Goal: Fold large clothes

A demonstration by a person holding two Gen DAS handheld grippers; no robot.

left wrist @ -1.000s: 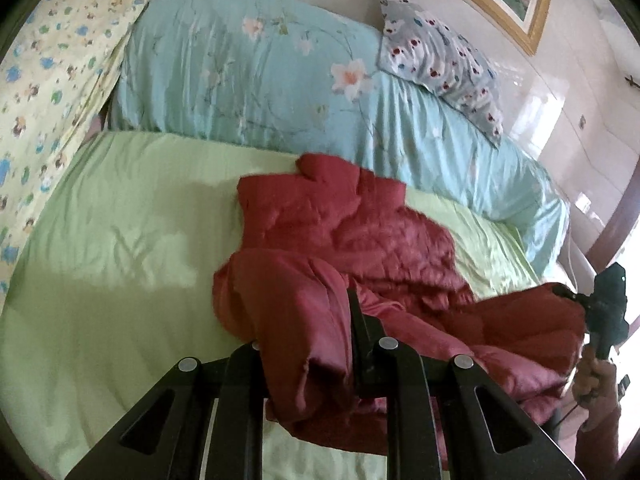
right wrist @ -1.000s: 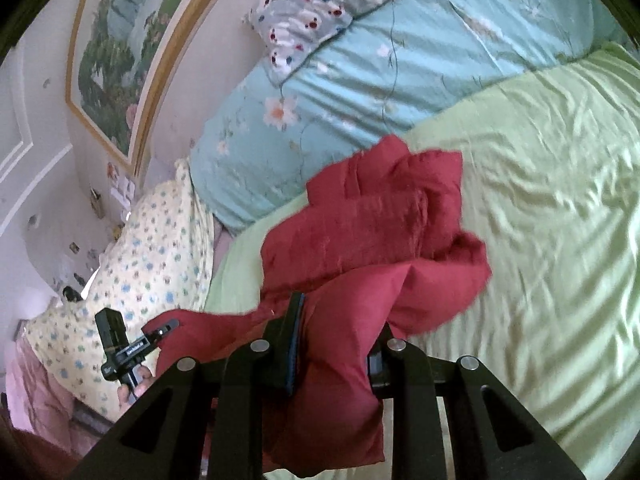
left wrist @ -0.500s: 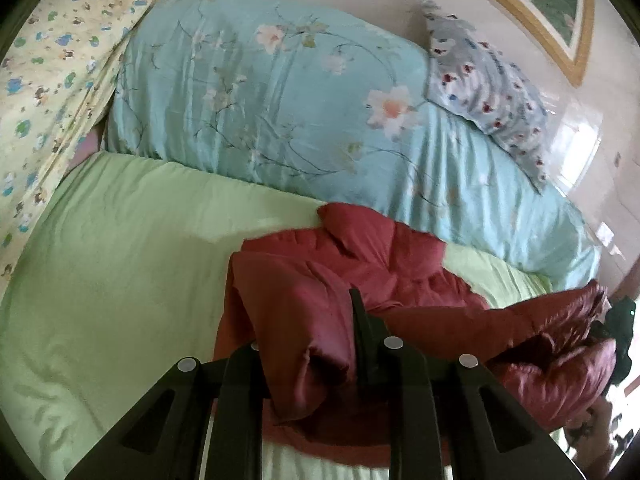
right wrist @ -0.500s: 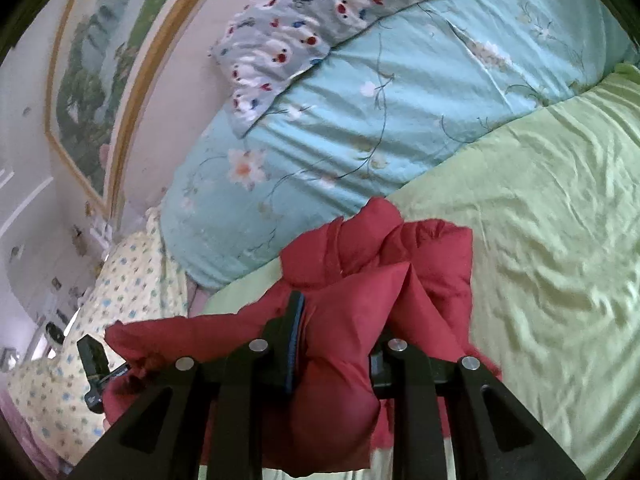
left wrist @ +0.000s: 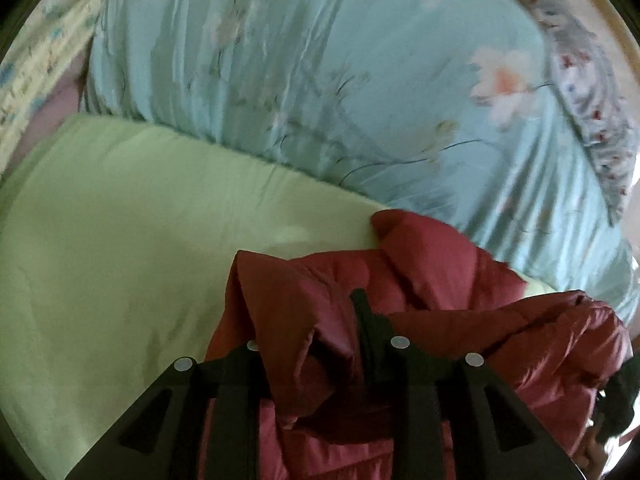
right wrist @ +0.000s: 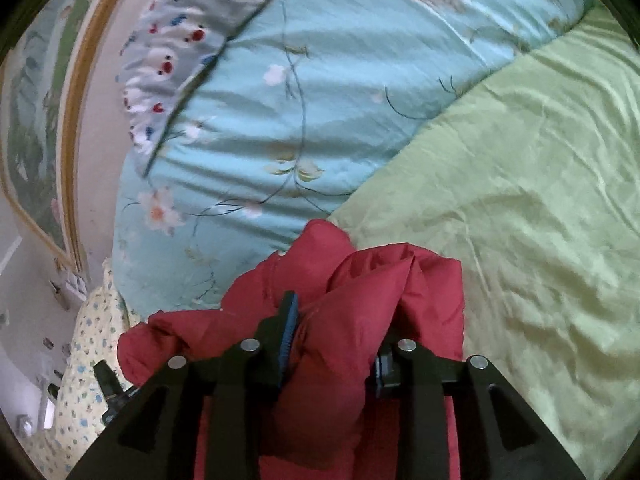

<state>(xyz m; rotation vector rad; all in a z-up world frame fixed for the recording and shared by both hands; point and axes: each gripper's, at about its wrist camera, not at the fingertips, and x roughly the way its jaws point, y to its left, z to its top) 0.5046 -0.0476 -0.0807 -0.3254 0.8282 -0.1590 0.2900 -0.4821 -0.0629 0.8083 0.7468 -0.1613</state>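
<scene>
A puffy red jacket point(left wrist: 440, 280) lies bunched on the green bed sheet point(left wrist: 120, 240), close to the blue floral duvet point(left wrist: 320, 80). My left gripper point(left wrist: 308, 320) has a thick fold of the jacket between its fingers, and the jaws are opening. The fabric hides its left finger. In the right wrist view another fold of the jacket point(right wrist: 360, 280) bulges between the fingers of my right gripper point(right wrist: 336, 320), whose jaws are also opening. The jacket spans from one gripper to the other.
The rolled blue duvet point(right wrist: 320, 80) runs along the head of the bed, with a grey patterned pillow point(right wrist: 180, 40) on it. Yellow printed bedding point(right wrist: 88, 360) lies at the side. A framed picture point(right wrist: 40, 80) hangs on the wall. Green sheet point(right wrist: 520, 200) spreads to the right.
Both grippers have carried the jacket forward and lower, toward the blue duvet, which now fills the upper views. The jacket's spread part has bunched up under the held folds.
</scene>
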